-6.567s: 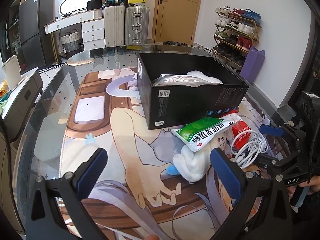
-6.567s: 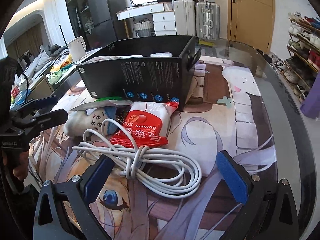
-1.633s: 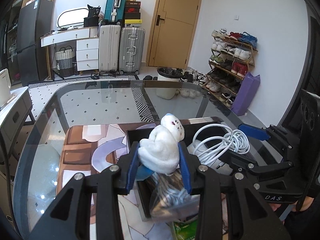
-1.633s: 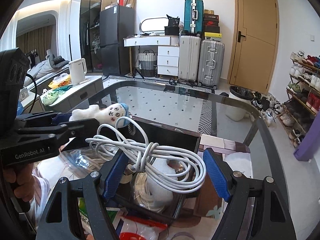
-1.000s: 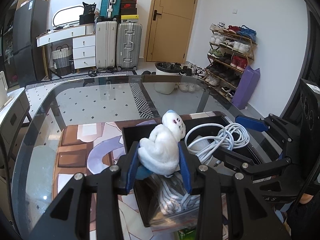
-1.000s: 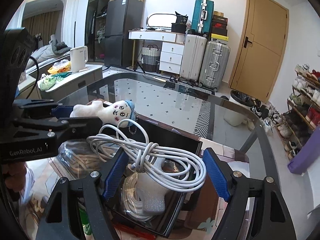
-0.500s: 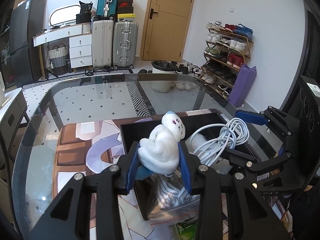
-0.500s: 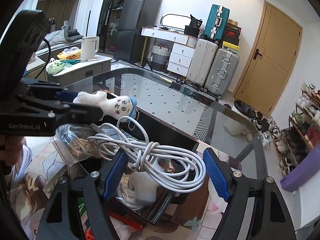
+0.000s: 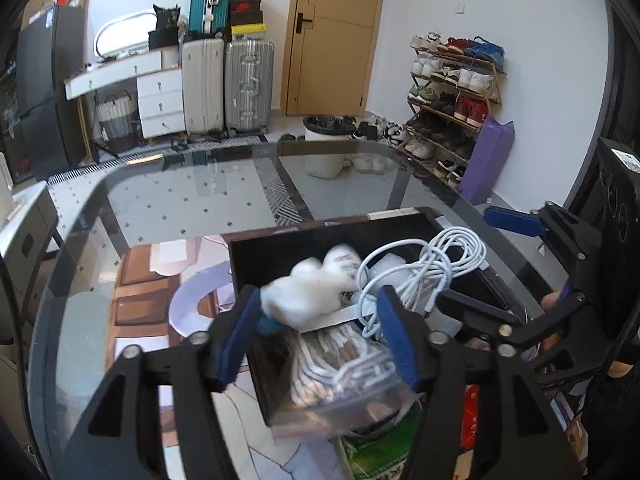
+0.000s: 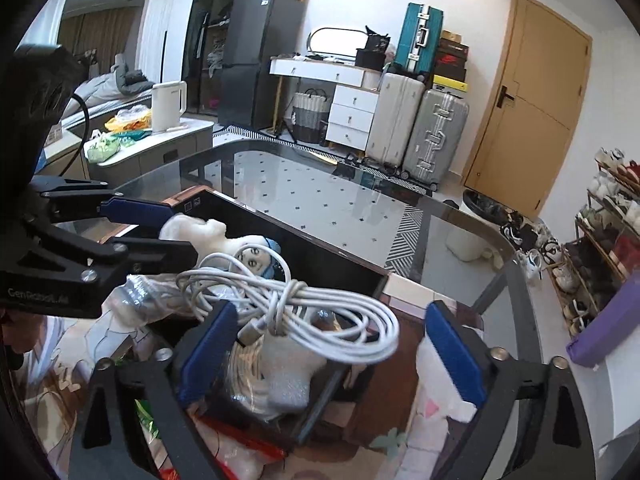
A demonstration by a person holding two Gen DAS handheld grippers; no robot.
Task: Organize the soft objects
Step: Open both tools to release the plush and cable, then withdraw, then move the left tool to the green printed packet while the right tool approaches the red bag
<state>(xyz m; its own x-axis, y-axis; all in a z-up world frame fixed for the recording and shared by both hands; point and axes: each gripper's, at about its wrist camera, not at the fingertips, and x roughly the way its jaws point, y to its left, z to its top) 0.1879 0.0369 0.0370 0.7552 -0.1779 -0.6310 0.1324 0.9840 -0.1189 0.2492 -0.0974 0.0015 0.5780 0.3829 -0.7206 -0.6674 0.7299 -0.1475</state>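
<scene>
Left wrist view: the left gripper (image 9: 316,332), jaws opening, frees the blurred white plush doll (image 9: 308,294) over the black box (image 9: 280,240). Right wrist view: the right gripper (image 10: 332,354), jaws opening wide, no longer clamps the white cable coil (image 10: 304,304), which lies between its pads above the box contents.

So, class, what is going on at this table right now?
A person holds two grippers over a black box on a glass table. The left gripper is opening, letting a white plush doll drop in. The right gripper is opening too, releasing a coiled white cable above the box.
</scene>
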